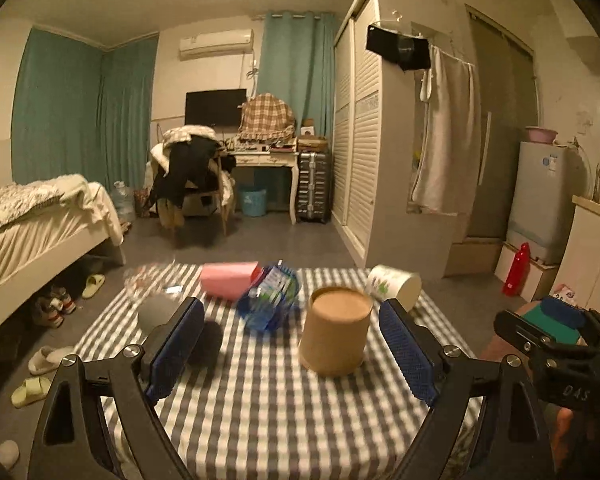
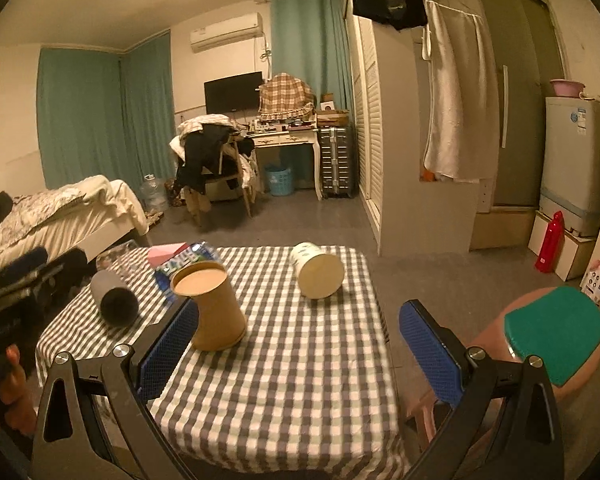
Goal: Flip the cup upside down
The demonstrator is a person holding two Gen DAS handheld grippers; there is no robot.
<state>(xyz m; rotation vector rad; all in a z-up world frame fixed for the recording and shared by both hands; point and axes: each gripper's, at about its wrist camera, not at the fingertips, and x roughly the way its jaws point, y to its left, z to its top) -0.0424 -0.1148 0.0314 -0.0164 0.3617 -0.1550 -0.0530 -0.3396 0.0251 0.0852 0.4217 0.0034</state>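
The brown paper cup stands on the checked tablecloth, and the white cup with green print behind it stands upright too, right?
Not quite. The brown paper cup does stand on the checked tablecloth, but the white cup with green print lies on its side. The right wrist view shows it, its round end facing the camera.

Both cameras sit low and close over the near edge of the checked table (image 1: 260,400), looking across it into the bedroom, the left one further left, and both see the brown cup (image 1: 336,332).
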